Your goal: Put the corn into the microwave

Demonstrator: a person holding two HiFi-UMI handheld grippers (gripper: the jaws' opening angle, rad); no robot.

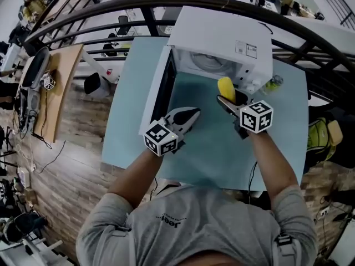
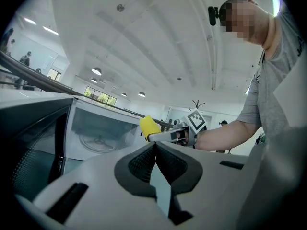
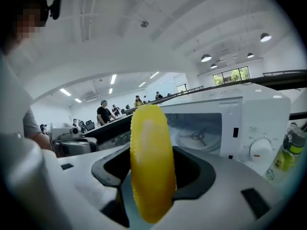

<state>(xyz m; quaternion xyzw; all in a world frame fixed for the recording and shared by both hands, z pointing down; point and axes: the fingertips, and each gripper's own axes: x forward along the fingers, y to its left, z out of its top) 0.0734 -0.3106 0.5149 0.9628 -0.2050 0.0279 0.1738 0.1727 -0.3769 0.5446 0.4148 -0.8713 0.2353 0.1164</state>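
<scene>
A yellow corn cob (image 1: 226, 88) (image 3: 149, 162) (image 2: 149, 126) is held upright in my right gripper (image 1: 229, 102) (image 3: 148, 176), which is shut on it just in front of the white microwave (image 1: 219, 43) (image 3: 225, 128) (image 2: 96, 128). The microwave's door (image 1: 160, 87) (image 2: 29, 143) stands open to the left, and its cavity with the glass turntable (image 1: 208, 62) (image 3: 196, 138) (image 2: 98, 143) shows. My left gripper (image 1: 188, 117) (image 2: 154, 150) is shut on nothing, low over the table near the open door.
The light blue table (image 1: 211, 154) carries the microwave at its far side. A green-capped bottle (image 1: 273, 83) (image 3: 288, 155) stands right of the microwave. A dark railing (image 1: 166, 4) curves behind the table. People and desks are far off in the background.
</scene>
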